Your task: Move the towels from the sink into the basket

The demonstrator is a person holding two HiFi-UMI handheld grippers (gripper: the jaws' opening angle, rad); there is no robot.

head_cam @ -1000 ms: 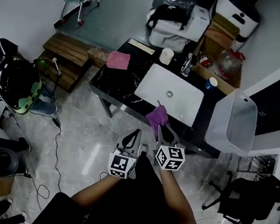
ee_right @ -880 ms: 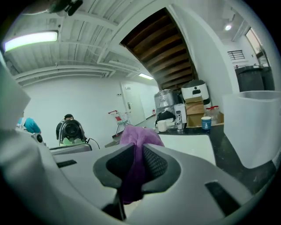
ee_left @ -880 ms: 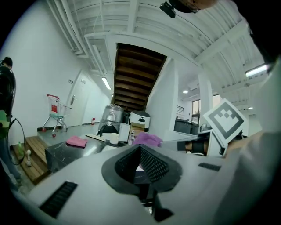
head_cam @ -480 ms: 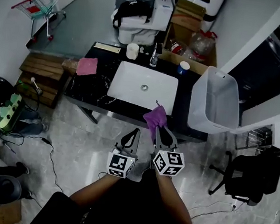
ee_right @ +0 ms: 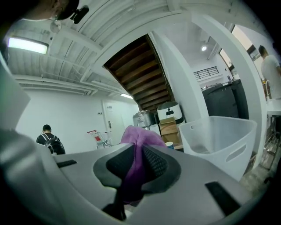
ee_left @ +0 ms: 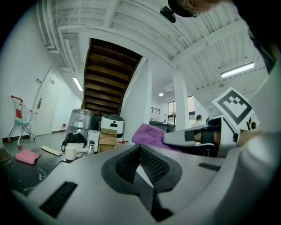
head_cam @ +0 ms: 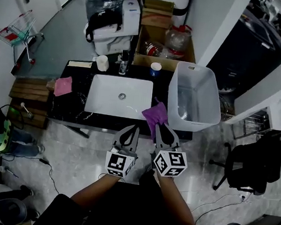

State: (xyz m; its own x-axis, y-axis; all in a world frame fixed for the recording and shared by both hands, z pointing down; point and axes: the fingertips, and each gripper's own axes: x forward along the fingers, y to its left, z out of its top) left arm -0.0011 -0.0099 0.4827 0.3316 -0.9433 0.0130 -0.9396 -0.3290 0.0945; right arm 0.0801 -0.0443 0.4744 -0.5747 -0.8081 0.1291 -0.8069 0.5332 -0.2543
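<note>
Right gripper (head_cam: 159, 128) clamps a purple towel (head_cam: 155, 113), part-hidden between its pads; left gripper (head_cam: 132, 129) pinched shut, empty. Only the head view shows the sink (head_cam: 106, 99).

Staged washroom station inside an open hall, likely a lab or test space: freestanding black counter (head_cam: 70, 112) with white sink (head_cam: 120, 96) on polished floor (head_cam: 88, 151), shopping cart (head_cam: 18, 28), cardboard boxes (head_cam: 157, 14), office chair (head_cam: 253, 164), loose cables (head_cam: 49, 168), wooden staircase underside (ee_left: 109, 74).
</note>
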